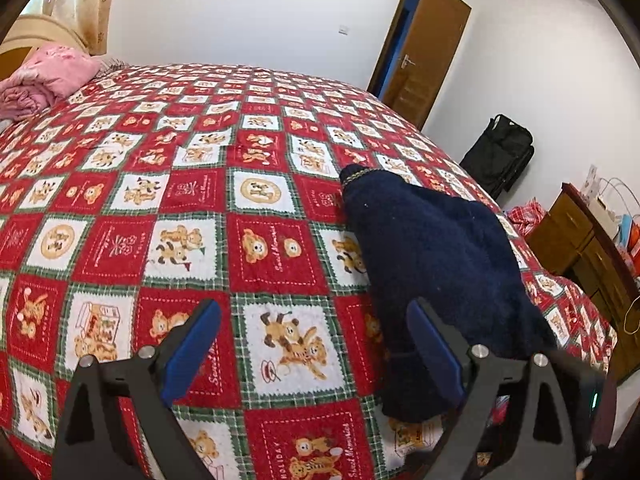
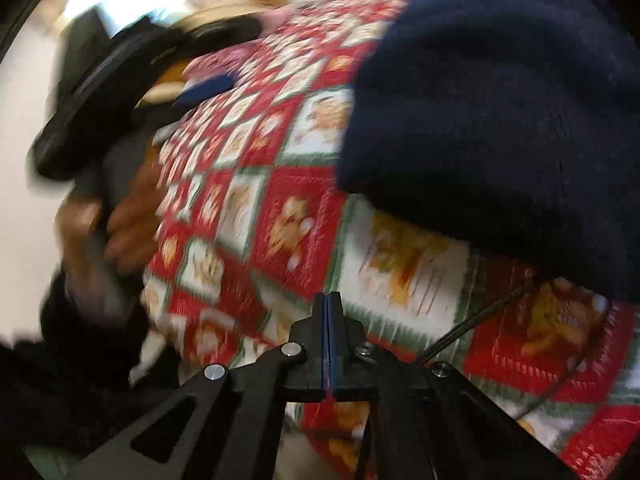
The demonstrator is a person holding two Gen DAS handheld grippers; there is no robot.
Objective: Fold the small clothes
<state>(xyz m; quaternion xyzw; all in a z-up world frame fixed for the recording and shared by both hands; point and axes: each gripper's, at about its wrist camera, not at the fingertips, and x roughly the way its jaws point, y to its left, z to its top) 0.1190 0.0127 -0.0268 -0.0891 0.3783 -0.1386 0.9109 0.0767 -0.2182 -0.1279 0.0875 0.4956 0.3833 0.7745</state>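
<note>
Partly motion-blurred navy sweater (image 2: 500,120)

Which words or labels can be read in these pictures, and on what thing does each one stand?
"Sweet Memories": on red squares of the bedspread, beside the bear faces.
"HOLIDAY": on a red square near the lower edge of the bedspread, left wrist view.
Small script on other red squares: too small to read.
Right wrist view: motion-blurred, nothing readable.
Navy sweater: no text visible.
</note>
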